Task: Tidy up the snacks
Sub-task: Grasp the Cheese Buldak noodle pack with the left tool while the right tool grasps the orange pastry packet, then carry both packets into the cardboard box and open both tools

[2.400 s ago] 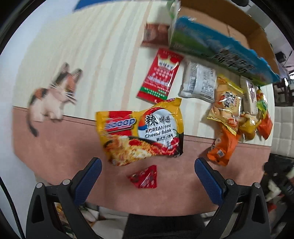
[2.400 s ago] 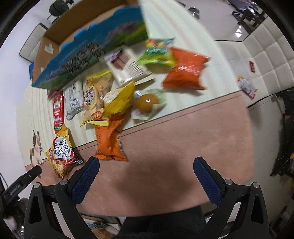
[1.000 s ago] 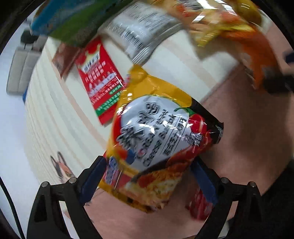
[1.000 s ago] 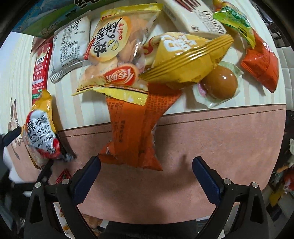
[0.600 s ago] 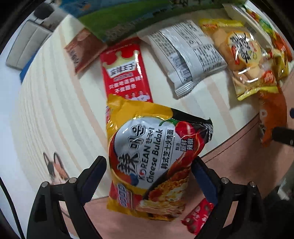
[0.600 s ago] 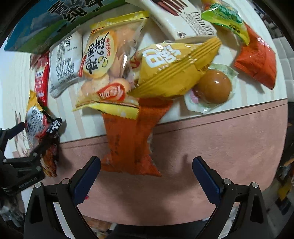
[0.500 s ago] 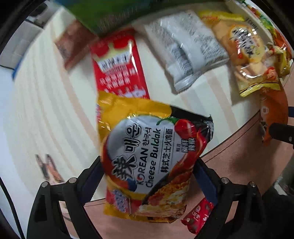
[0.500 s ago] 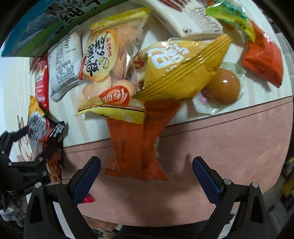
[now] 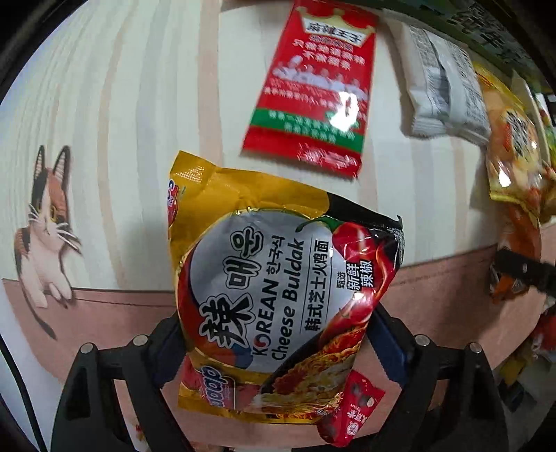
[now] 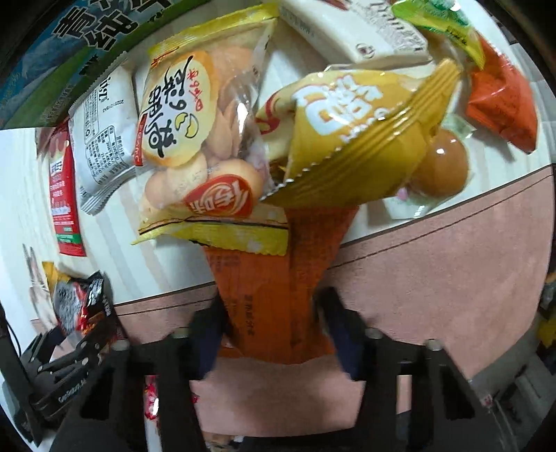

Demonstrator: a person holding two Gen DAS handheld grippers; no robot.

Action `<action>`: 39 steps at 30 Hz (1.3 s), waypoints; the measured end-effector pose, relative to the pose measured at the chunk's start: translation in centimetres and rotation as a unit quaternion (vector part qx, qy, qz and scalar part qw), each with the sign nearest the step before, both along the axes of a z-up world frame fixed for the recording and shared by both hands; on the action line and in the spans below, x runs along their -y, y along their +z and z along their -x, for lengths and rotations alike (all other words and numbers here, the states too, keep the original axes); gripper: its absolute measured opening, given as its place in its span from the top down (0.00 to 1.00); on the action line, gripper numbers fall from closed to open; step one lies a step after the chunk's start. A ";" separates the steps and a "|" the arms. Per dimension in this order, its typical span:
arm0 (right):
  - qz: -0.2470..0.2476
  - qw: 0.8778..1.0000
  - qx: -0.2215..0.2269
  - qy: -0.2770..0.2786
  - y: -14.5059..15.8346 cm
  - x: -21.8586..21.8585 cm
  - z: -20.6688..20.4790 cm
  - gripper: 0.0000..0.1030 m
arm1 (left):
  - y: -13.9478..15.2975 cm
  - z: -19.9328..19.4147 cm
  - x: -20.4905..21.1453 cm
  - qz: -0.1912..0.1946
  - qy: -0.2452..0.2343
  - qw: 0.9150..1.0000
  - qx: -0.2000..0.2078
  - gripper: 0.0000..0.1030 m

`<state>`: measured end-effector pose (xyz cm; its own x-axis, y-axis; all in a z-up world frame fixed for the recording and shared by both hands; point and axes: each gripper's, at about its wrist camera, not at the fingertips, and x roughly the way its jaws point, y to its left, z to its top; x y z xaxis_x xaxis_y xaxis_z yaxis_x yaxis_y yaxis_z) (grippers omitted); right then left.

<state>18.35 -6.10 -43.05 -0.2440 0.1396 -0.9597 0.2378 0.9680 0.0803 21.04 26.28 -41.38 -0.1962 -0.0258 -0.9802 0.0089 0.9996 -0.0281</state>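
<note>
Left gripper (image 9: 274,344): pressed in against both sides of the noodle packet (image 9: 278,288), a yellow and black bag marked "KOREAN Cheese Buldak", which is pinched near its lower half and appears raised off the surface (image 9: 114,313). A small red sachet (image 9: 351,413) is seen at the packet's lower right corner, on the pink border of the surface.

Right gripper (image 10: 271,333): closed on the lower end of the orange packet (image 10: 271,285), whose upper end is tucked under other snacks.

Surface covering: pink border nearest, cream stripes beyond; a printed cat (image 9: 45,226) is shown at the left edge in the left wrist view.

Beyond the noodle packet, on the stripes: a flat red packet (image 9: 312,90) with a green band, apart from the noodle packet. To its right, a white packet (image 9: 444,83) with small print is laid.

Beyond the orange packet, overlapping it: a clear-windowed yellow biscuit bag (image 10: 205,139) and a yellow ridged bag (image 10: 351,139), side by side and touching. A brown egg in clear wrap (image 10: 438,167) is placed just right of the ridged bag, partly beneath it. Farther right, an orange-red pouch (image 10: 500,101) is seen, with a green packet (image 10: 448,24) above it. A cream box (image 10: 351,31) lies behind the ridged bag.

Farthest: a blue and green carton (image 10: 69,52) along the back left.
</note>
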 end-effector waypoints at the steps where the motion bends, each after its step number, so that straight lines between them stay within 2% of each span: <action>1: -0.001 1.000 0.000 0.001 1.0 -0.4 0.3 0.54 | -0.1 0.4 -0.1 0.004 -0.008 1.000 0.000 0.11; 5: 0.009 1.000 0.008 0.009 1.6 -2.0 1.5 0.57 | -0.4 1.7 -0.9 0.007 -0.046 0.999 0.002 0.11; 6: 0.012 1.000 0.009 0.011 1.6 -2.4 2.1 0.58 | -0.5 2.1 -1.0 0.005 -0.045 0.999 0.009 0.12; 8: 0.015 1.000 0.007 0.016 1.8 -2.7 2.7 0.58 | -1.0 3.3 1.6 -0.003 -0.037 0.999 0.022 0.12; 12: 0.013 1.000 0.016 0.023 2.8 -3.1 4.4 0.59 | -1.1 5.4 1.0 -0.008 -0.010 0.999 0.044 0.13; 15: 0.000 0.999 0.027 0.028 4.3 -3.0 5.8 0.60 | 1.2 6.7 1.4 -0.007 0.018 0.998 0.057 0.13; 16: -0.004 0.999 0.029 0.029 4.8 -3.7 6.0 0.60 | 3.1 6.9 2.8 -0.008 0.027 0.998 0.062 0.13; 21: -0.041 0.997 0.052 0.048 8.3 -3.3 6.2 0.60 | 7.3 8.0 1.2 -0.010 0.063 0.993 0.096 0.13; 22: -0.052 0.996 0.058 0.053 9.5 -2.9 6.5 0.61 | 8.9 7.4 1.4 -0.007 0.067 0.992 0.103 0.14; 27: -0.091 0.989 0.085 0.077 13.4 -2.1 4.7 0.61 | 13.0 6.9 1.5 -0.007 0.094 0.985 0.144 0.17; 28: -0.095 0.988 0.089 0.080 13.7 -2.1 3.9 0.61 | 14.3 5.7 3.6 0.002 0.098 0.983 0.152 0.17; 33: -0.124 0.980 0.129 0.087 18.1 0.4 -0.2 0.61 | 19.9 1.5 7.3 0.023 0.099 0.976 0.194 0.17; 35: -0.133 0.976 0.150 0.085 20.0 1.0 -2.6 0.61 | 21.8 -0.6 8.5 0.041 0.094 0.974 0.204 0.17; 37: -0.139 0.973 0.164 0.084 21.0 0.6 -4.5 0.61 | 24.8 -2.8 10.3 0.060 0.088 0.972 0.208 0.17; 39: -0.145 0.969 0.182 0.081 22.4 1.4 -7.2 0.61 | 26.1 -5.6 11.1 0.079 0.088 0.970 0.212 0.17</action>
